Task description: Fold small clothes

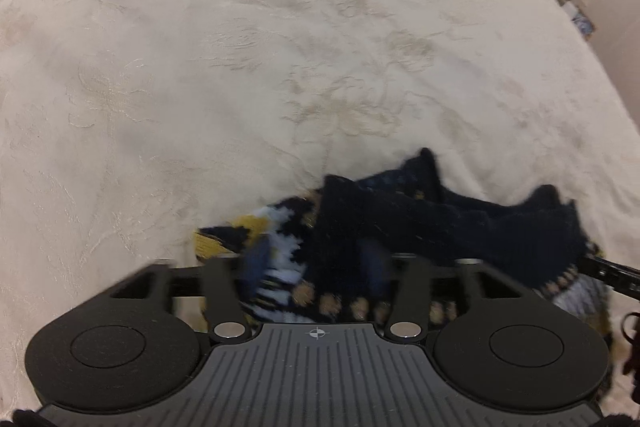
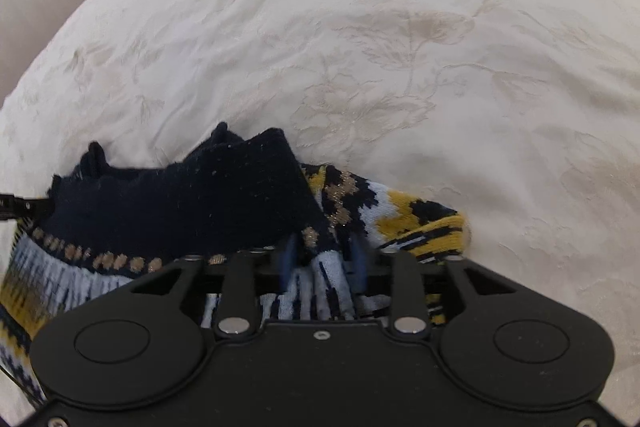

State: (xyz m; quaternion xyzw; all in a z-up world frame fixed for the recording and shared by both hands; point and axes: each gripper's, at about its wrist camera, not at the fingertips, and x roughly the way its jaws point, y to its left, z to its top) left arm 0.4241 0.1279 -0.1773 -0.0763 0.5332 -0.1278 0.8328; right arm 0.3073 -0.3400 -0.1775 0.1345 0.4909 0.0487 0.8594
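Both grippers' fingers (image 1: 256, 259) parted

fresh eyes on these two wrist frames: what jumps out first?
The dark navy knit garment with yellow, white and tan patterning, bunched on the cream floral bedspread right in front of both grippers. It spans between them: the left gripper and the right gripper each have their blue pads either side of its fabric, jaws parted. Everything else is pale, bare bedding, with bedside clutter only at the frame corners.

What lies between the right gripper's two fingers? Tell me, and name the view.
In the right wrist view, a fold of the navy patterned knit sweater lies between the fingers of the right gripper; its jaws stand apart.
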